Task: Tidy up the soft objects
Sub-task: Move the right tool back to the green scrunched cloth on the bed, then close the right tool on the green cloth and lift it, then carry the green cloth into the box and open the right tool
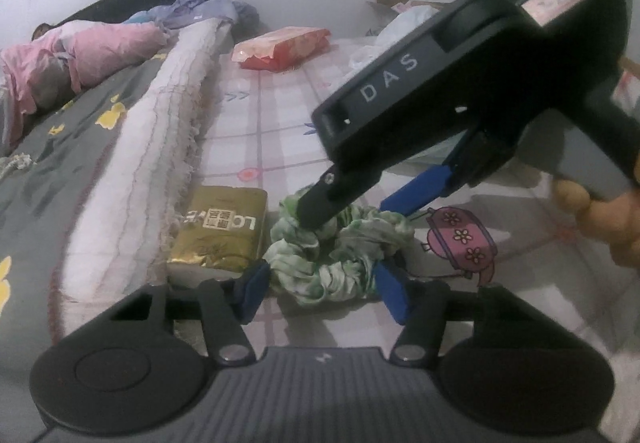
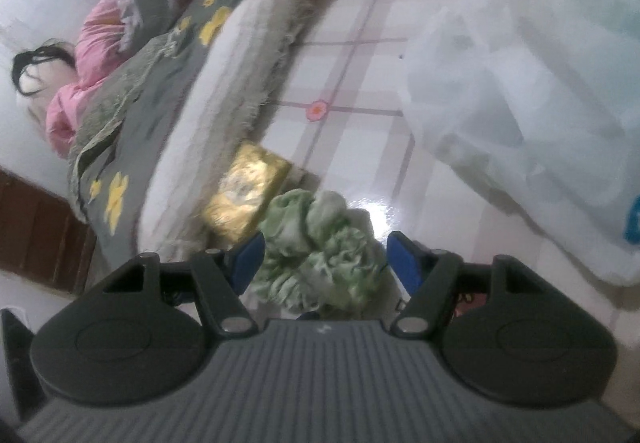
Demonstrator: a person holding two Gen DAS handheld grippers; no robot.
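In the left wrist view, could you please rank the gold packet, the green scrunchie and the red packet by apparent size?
1. Green scrunchie
2. Gold packet, close to the scrunchie in size, so unsure
3. Red packet, though it lies farther off

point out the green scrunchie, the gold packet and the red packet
green scrunchie (image 1: 340,267): left wrist view, on its front ruffled loop
gold packet (image 1: 220,231): left wrist view, middle of its printed top face
red packet (image 1: 284,49): left wrist view, middle of its wrapper

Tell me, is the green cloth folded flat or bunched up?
Bunched up. The green cloth lies in a ruffled ring of crumpled folds beside the gold packet, between the open left tool's blue fingers.
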